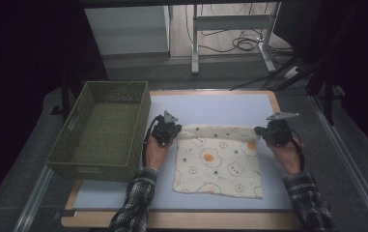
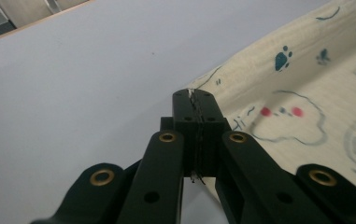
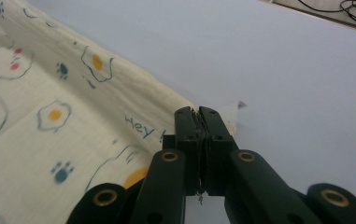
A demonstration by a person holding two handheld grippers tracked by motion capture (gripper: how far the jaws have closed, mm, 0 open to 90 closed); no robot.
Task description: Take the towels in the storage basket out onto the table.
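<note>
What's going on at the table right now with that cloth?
A person holds a two-jaw gripper in each hand, working on a cream printed cloth lying on the pale table. The left gripper is shut on the cloth's far left corner, and the right gripper is shut on its far right corner. The far edge is lifted and curled a little, while the near part lies flat. A green woven basket sits to the left, with nothing visible in it.

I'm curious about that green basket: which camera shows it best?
The high view: the green basket sits whole at the table's left edge, its inside visible. The two gripper views look at the printed cloth and the table surface instead.
</note>
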